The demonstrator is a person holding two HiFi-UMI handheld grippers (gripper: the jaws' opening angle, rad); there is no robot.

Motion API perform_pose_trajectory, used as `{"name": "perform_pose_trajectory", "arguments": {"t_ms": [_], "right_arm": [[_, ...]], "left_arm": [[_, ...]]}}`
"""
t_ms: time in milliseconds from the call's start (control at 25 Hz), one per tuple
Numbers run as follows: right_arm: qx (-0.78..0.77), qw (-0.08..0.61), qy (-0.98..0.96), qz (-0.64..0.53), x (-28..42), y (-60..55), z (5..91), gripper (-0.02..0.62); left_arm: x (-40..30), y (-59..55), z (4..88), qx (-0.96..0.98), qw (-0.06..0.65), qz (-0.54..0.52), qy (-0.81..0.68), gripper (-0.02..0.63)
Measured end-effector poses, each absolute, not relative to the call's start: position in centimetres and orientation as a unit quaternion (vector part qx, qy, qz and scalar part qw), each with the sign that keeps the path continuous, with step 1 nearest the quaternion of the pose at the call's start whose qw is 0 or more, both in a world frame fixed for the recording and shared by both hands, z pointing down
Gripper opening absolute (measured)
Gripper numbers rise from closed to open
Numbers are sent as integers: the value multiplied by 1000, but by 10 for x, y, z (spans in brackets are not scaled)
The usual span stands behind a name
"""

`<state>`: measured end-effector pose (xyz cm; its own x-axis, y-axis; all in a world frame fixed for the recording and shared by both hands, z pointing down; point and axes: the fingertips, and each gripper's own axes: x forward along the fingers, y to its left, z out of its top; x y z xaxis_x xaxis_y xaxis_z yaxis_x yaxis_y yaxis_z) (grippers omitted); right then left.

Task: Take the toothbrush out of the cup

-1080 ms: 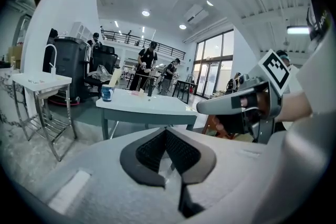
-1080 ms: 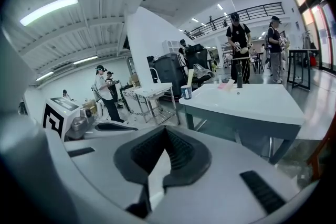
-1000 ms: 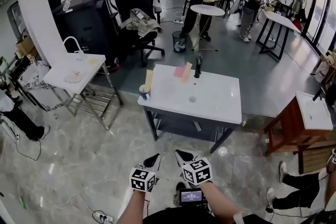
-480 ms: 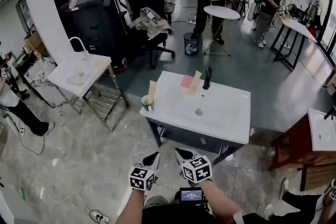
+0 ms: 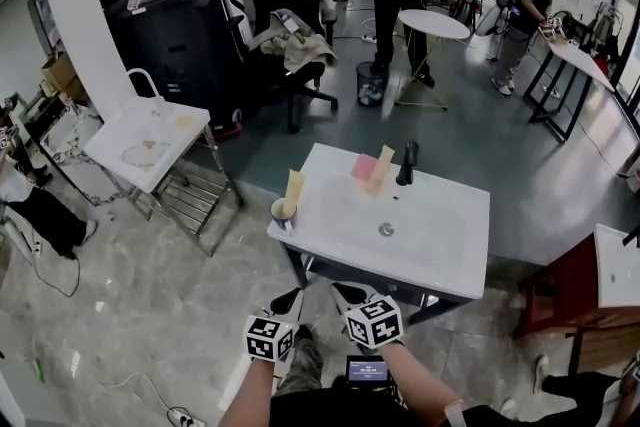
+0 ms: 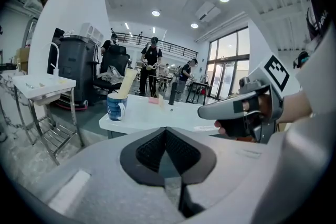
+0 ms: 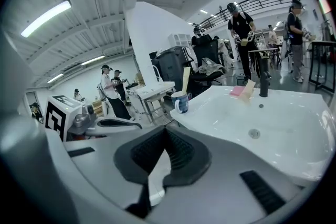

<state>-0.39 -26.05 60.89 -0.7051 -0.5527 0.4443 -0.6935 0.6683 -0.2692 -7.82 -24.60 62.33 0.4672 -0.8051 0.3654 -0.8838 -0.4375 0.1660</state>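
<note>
Toothbrush (image 5: 292, 190), seen as a tall pale-yellow strip, is stood leaning a little in the blue cup (image 5: 282, 213), which is set at the front left corner of the white basin surface (image 5: 440, 245), close to both edges there. The left gripper (image 5: 293, 299) and the right gripper (image 5: 346, 293) are held low and side by side, well short of the surface. The fingers of each are pressed together with nothing between them. The chief risk is judged to lie in that corner placing: if the cup is nudged by a gripper brought in from the front, it could be pushed over the edge onto the floor (image 5: 150, 295). If the fingers are not opened before the strip is reached, it would be knocked aside, not gripped, and the cup might be tipped with it. Were the strip drawn out at a slant with the cup unsteadied, the cup could be dragged or lifted along. Room for moving is ample: open floor lies in front of the surface, and nothing is seen above the cup. The black tap (image 5: 406, 163) and the pink item (image 5: 362, 167) are set at the back, well apart from it. The side table (image 5: 120, 130) to the left and the wooden stool (image 5: 560, 285) to the right are kept well clear.
</note>
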Motion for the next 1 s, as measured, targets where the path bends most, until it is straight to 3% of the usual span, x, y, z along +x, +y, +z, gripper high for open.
{"name": "perform_pose_trajectory", "arguments": {"t_ms": [640,1000], "right_arm": [[384,172,-883,207,-75,-424,597,8],[398,174,-873,221,-89,-463,606,8]], "left_arm": [[-159,-417,611,860,162,110,-472,11],[-176,-459,617,865,165,109,-461,11]]}}
